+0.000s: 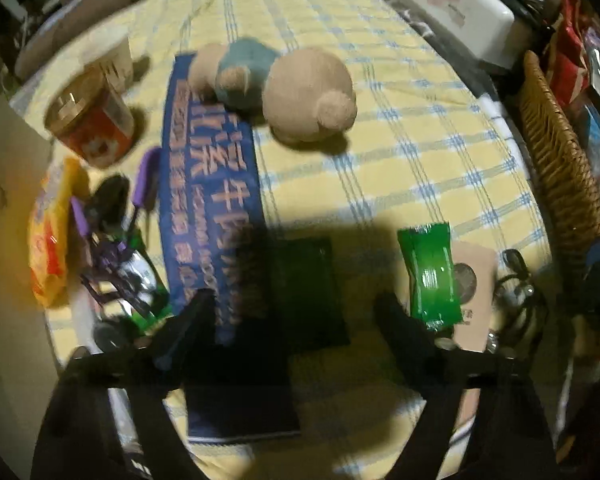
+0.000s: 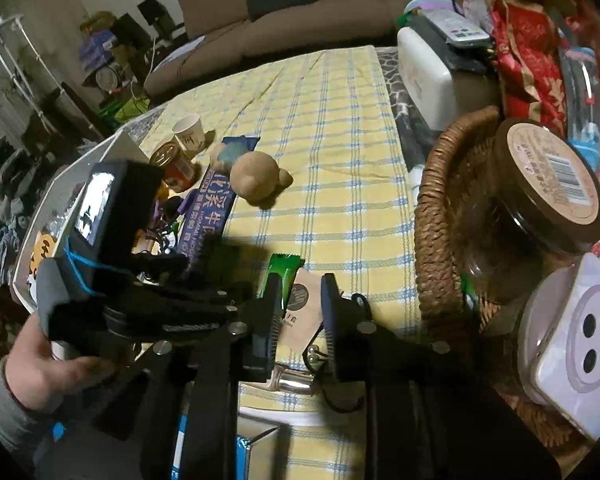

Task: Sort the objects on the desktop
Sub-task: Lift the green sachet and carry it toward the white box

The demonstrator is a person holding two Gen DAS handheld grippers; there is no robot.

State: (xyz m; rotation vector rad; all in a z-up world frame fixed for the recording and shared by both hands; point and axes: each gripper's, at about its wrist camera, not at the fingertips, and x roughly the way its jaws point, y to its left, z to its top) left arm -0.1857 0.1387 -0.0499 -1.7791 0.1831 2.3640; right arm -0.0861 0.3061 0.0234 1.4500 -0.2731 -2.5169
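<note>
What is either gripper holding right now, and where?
Nothing. The left gripper hangs open above the dark packet; the right gripper is empty.

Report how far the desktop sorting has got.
Done: a jar and white box sit in the wicker basket. In hand: nothing; the left gripper hovers open over a dark green packet, the right gripper is empty. Left: plush toy, can, bright green packet.
</note>
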